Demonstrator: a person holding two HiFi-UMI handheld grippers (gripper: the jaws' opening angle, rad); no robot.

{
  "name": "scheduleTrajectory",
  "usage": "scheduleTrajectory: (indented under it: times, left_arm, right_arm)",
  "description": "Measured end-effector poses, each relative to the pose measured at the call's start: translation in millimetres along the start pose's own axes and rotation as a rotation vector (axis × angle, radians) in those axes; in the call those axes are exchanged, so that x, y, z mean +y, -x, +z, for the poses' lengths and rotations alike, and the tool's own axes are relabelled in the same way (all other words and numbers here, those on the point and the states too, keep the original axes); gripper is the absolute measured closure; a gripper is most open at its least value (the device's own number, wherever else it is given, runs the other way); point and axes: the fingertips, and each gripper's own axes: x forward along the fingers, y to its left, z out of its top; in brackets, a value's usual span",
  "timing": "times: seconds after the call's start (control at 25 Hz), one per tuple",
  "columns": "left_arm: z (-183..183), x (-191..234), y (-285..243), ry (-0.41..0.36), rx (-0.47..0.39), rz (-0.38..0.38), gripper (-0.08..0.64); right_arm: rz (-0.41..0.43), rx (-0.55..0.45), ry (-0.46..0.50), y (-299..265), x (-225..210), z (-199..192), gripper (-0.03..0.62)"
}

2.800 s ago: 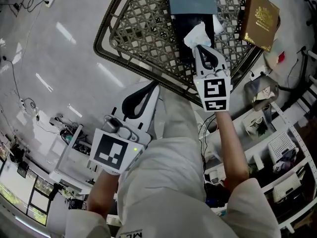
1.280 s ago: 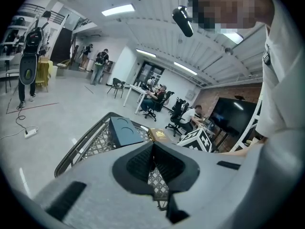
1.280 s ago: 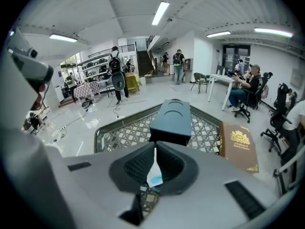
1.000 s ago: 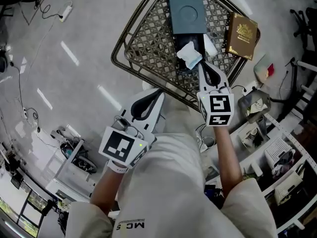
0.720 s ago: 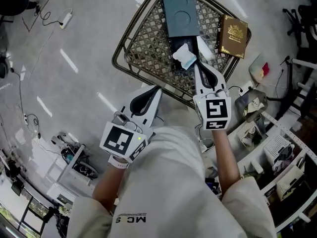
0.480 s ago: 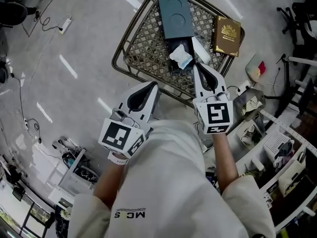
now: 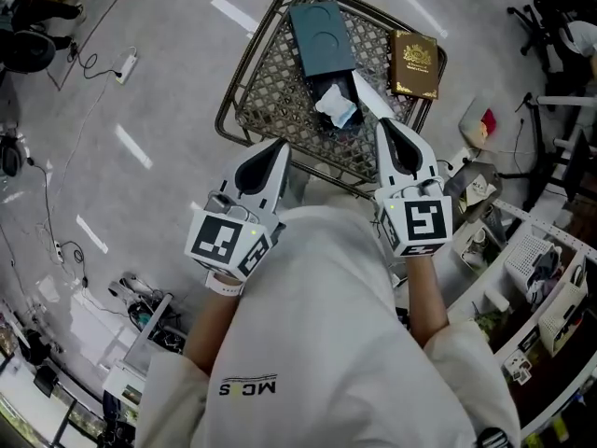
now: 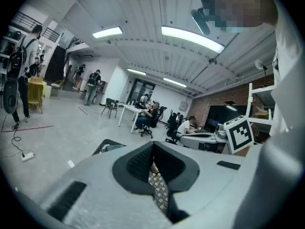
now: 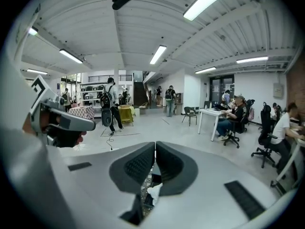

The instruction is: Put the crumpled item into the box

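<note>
The crumpled white tissue (image 7: 336, 106) lies inside the open black box (image 7: 323, 86) on the wicker table (image 7: 244, 73). The box's teal lid (image 7: 322, 28) rests just beyond it. My right gripper (image 7: 381, 122) is shut and empty, drawn back over the table's near edge, a short way right of the tissue. In the right gripper view the tissue (image 9: 155, 193) shows below the closed jaws (image 9: 155, 143). My left gripper (image 7: 282, 144) hangs shut and empty at the table's near rim; its own view shows the jaws (image 8: 153, 144) together over the mesh.
A brown book (image 7: 413, 63) lies at the table's right corner. A white strip (image 7: 371, 94) sits beside the box. Cluttered shelves (image 7: 532, 269) stand to the right. Cables and a power strip (image 7: 126, 63) lie on the floor to the left. People sit at desks farther off.
My right gripper brought the tissue over the black box, let it go and drew back towards me. The tissue now rests in the box. The left gripper rose slightly.
</note>
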Motion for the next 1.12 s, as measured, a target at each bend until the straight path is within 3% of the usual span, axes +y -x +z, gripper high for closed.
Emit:
scheduleTrajectory:
  times: [0.36, 1.12]
  left_arm:
    - [12.2, -0.8, 11.5, -0.033, -0.033, 0.005, 0.538]
    - [12.4, -6.4, 16.9, -0.066, -0.018, -0.001, 0.538]
  right_arm:
    - [-0.057, -0.072, -0.053, 36.9, -4.3, 3.0, 0.571]
    - [-0.036, -0.074, -0.031, 43.9, 6.7, -4.2, 0.572]
